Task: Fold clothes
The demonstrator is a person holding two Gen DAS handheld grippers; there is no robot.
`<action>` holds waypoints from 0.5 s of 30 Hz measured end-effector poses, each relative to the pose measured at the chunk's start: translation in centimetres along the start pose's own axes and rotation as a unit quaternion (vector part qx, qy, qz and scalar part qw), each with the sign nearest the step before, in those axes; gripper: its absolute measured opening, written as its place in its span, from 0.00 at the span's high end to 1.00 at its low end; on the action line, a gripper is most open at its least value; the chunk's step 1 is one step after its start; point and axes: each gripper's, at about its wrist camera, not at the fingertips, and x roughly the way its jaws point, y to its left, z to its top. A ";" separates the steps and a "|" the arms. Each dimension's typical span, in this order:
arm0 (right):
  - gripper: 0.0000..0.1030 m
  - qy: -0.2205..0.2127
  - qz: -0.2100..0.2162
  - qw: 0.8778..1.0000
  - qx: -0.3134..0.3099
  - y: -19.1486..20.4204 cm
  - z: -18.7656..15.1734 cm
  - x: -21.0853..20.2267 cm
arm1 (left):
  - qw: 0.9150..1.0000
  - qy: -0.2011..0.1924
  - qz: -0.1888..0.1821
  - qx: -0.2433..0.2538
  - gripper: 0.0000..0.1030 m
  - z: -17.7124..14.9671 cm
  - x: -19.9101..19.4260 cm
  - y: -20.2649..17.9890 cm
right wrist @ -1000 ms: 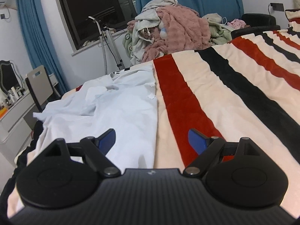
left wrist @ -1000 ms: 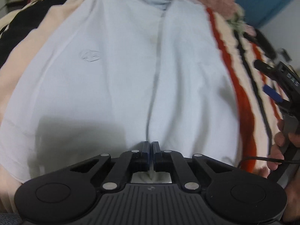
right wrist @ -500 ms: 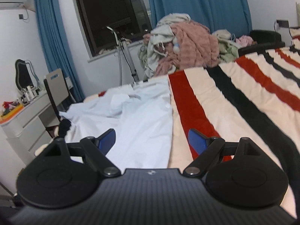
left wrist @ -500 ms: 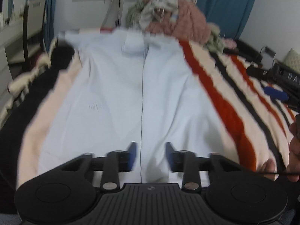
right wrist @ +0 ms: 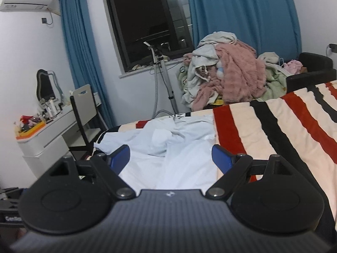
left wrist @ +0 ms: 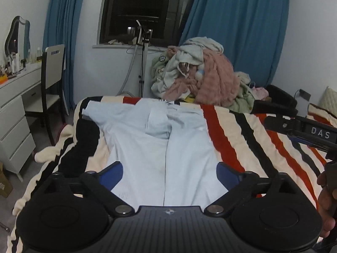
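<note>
Left tongs [left wrist: 169,174]: blue pads spread wide, nothing between them, held above the near hem of the pale blue shirt [left wrist: 160,147]. Right tongs [right wrist: 171,157]: also spread wide and empty, likewise above the shirt's near end.

Shirt lies flat on the striped blanket [left wrist: 242,139] of the bed, collar end toward 12 o'clock, a dark centre line running from there toward me. Its near hem is cut off by my own tongs body in both views, so I cannot see how that edge lies. One sleeve spreads out toward 10 o'clock in the left view; the other side ends along a red stripe at 2 o'clock, and I cannot tell whether a sleeve is tucked under there. A lighter flap sits near the collar; what it is I cannot make out. A faint mark shows low on the shirt at 7 o'clock, unreadable.

In the left view, at 3 o'clock, the other tool enters with the letters "DAS" on it, mostly out of frame; my right hand [left wrist: 326,206] is only partly seen at the edge, 4 o'clock.

Beyond the bed at 12 to 1 o'clock: clothes pile [left wrist: 202,76], pink and grey items tangled, individual pieces not separable. Chair [left wrist: 52,73] at 9 o'clock.
</note>
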 end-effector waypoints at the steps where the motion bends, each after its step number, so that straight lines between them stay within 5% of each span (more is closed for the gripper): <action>1: 0.17 0.003 0.001 1.000 -0.003 0.2 0.2 0.5 | 1.000 -0.001 0.000 -0.001 0.06 0.2 0.6 0.1; 7: 0.17 0.027 -0.010 0.999 -0.042 0.4 -0.7 5.3 | 1.000 -0.001 -0.002 -0.008 0.06 0.1 5.8 2.2; 13: 0.18 0.086 -0.011 0.992 -0.092 2.3 -1.7 15.5 | 1.000 0.020 0.020 -0.011 0.06 -2.2 11.0 7.7; 15: 0.25 0.098 0.006 0.986 -0.134 4.5 -1.8 19.6 | 0.999 0.022 0.036 -0.018 0.06 -2.9 12.3 10.0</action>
